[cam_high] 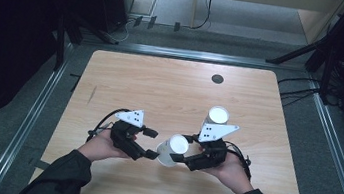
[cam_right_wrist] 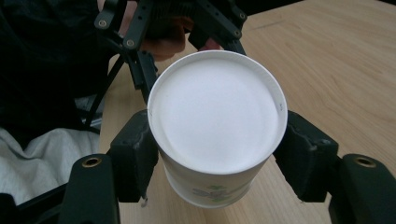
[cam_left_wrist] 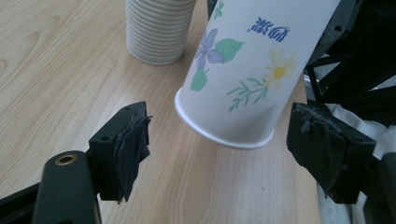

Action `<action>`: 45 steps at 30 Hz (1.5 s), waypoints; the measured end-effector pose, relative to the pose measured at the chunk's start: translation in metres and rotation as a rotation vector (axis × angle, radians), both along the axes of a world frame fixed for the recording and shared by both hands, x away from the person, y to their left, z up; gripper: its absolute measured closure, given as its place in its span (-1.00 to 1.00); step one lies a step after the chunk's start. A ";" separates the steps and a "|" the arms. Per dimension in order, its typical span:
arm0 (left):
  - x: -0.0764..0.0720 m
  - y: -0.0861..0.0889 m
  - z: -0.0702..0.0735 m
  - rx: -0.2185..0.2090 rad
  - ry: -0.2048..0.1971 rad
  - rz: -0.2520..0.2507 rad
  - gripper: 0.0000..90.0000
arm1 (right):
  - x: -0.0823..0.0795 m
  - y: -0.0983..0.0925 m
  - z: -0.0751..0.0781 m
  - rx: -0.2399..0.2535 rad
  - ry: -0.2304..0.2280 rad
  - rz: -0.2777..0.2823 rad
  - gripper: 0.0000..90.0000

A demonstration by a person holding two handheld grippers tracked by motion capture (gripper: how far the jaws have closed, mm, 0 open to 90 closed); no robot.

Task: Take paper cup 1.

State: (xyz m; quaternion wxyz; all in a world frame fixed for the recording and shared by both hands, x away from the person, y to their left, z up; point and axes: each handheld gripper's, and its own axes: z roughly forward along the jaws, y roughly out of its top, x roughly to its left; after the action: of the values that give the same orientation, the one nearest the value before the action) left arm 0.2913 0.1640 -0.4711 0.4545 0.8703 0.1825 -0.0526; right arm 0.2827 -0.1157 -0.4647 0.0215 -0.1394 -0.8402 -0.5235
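We see a white paper cup (cam_right_wrist: 217, 123) printed with flowers, green leaves and a short line of blue lettering, held above the near middle of the table (cam_high: 161, 83) between our two hands. Its bottom is a plain white disc inside a raised rim, and the right gripper (cam_high: 183, 157) is clamped on it, one black pad pressed to each side of the wall just under that rim. In the left gripper view the cup (cam_left_wrist: 252, 70) hangs tilted, its open mouth turned down toward the wood and toward the left gripper (cam_left_wrist: 219, 142), whose jaws stand partly apart, one on either side of the mouth rim with a clear gap to each, so they hold nothing. A stack of cups (cam_high: 216, 119) stands upside down on the table just beyond the right gripper, and its ribbed rims show in the left gripper view. The far side of the held cup is hidden by the right gripper's jaws, we cannot read the lettering, and the top of the stack is cut off in the left gripper view. The table is pale wood grain with rounded corners and a dark round grommet (cam_high: 217, 79) near its far edge. Around it lie grey floor, metal rails and dark stands with trailing cables.
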 end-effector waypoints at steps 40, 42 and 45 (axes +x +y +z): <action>-0.006 -0.001 -0.004 -0.021 -0.053 -0.091 -0.41 | 0.000 0.033 -0.002 0.083 0.045 0.017 -0.22; -0.007 0.000 -0.003 -0.026 -0.055 -0.097 -0.37 | 0.000 0.033 -0.002 0.085 0.045 0.018 -0.21; -0.007 0.000 -0.002 -0.032 -0.066 -0.104 -0.34 | 0.000 0.032 -0.001 0.090 0.055 0.020 -0.21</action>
State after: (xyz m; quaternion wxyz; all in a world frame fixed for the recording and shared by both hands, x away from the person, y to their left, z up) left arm 0.2839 0.1642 -0.4730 0.4706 0.8725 0.1211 -0.0500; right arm 0.2829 -0.0833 -0.4662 0.0558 -0.1442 -0.8161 -0.5568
